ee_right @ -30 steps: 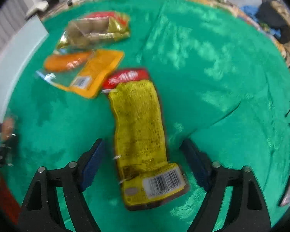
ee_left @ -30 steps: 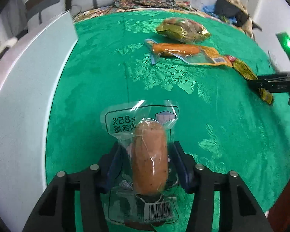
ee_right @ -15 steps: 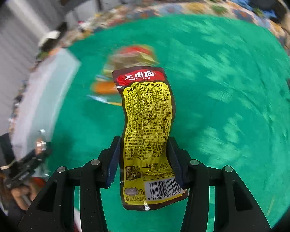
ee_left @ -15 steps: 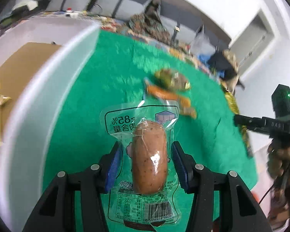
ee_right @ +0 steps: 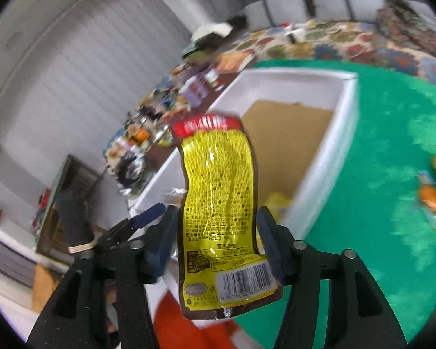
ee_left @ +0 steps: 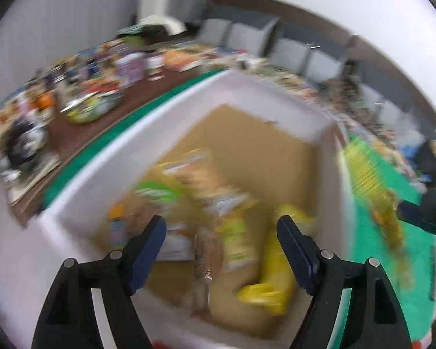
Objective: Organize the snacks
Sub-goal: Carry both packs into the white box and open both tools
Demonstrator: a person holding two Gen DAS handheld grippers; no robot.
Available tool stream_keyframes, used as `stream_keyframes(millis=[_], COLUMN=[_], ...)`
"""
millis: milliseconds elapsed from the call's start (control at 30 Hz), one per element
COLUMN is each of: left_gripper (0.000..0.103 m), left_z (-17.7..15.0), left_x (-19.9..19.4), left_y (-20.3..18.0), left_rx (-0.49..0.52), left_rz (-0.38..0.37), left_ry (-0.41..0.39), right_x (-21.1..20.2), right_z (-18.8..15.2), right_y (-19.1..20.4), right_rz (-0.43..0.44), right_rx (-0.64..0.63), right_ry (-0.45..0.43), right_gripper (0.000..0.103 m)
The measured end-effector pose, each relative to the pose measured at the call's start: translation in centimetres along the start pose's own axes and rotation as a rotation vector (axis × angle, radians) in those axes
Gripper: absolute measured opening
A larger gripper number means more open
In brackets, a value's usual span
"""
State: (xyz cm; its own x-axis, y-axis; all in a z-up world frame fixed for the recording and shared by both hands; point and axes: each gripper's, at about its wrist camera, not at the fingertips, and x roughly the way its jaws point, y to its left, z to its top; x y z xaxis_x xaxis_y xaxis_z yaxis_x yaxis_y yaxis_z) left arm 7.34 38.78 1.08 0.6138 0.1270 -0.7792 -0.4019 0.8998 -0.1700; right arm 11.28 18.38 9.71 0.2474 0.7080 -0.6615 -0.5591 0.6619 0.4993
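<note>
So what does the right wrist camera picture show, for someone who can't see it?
A yellow snack packet with a red top stands between the fingers of the right gripper, whose jaws have just been opening. Behind it is a white box with a brown bottom on a green tablecloth. The left gripper pokes in beside it.

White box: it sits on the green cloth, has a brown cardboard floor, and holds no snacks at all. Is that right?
Not quite. The white box is not empty: the left wrist view, though blurred, shows several snack packets lying on its brown cardboard floor. The rest holds: the box does sit on the green cloth.
</note>
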Motion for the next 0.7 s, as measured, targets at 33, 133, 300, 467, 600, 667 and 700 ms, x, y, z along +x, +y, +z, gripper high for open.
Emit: stream_keyframes(millis=[33,133,300,467,600,667,700], left_gripper=[0.078,0.081,0.092,0.102,0.103,0.103,0.103], left_z=[-0.4,-2.3,-4.5,-4.6,-5.6,-6.3,-7.0], left_x=[0.0,-0.7,-2.3,-4.1,-4.6,-3.7,-2.9], left_y=[1.1,3.8,2.7,-4.9,-13.2,-16.9,-19.2], left_rx=[-0.022,-0.117,-0.147,-0.055,0.092,0.163,0.208], left_rz=[0.017,-0.004,-0.096,-0.259,-0.379,-0.409,-0.411], left_ry=[0.004,-0.013,-0.041,-0.075,-0.069,-0.035,-0.002], right_x=[1.1,2.2,-1.3,-4.6,-11.6,-14.5,-16.2], right_z=[-0.5,-2.1,-6.1,-12.4,-17.5,-18.8,-19.5], right_y=[0.5,0.1,-5.8,-16.4,-24.6,-27.1,-28.8], right_rz=[0.010,0.001,-0.195,-0.598,-0.800,-0.855,-0.883], right_rx=[0.007,0.017,-0.044,-0.066,0.019,0.066,0.107], right_ry=[0.022,0.047,-0.030,0.032,-0.019,-0.069,-0.099], right_gripper=[0.075,0.074,0.074,0.074,0.074,0.074,0.074])
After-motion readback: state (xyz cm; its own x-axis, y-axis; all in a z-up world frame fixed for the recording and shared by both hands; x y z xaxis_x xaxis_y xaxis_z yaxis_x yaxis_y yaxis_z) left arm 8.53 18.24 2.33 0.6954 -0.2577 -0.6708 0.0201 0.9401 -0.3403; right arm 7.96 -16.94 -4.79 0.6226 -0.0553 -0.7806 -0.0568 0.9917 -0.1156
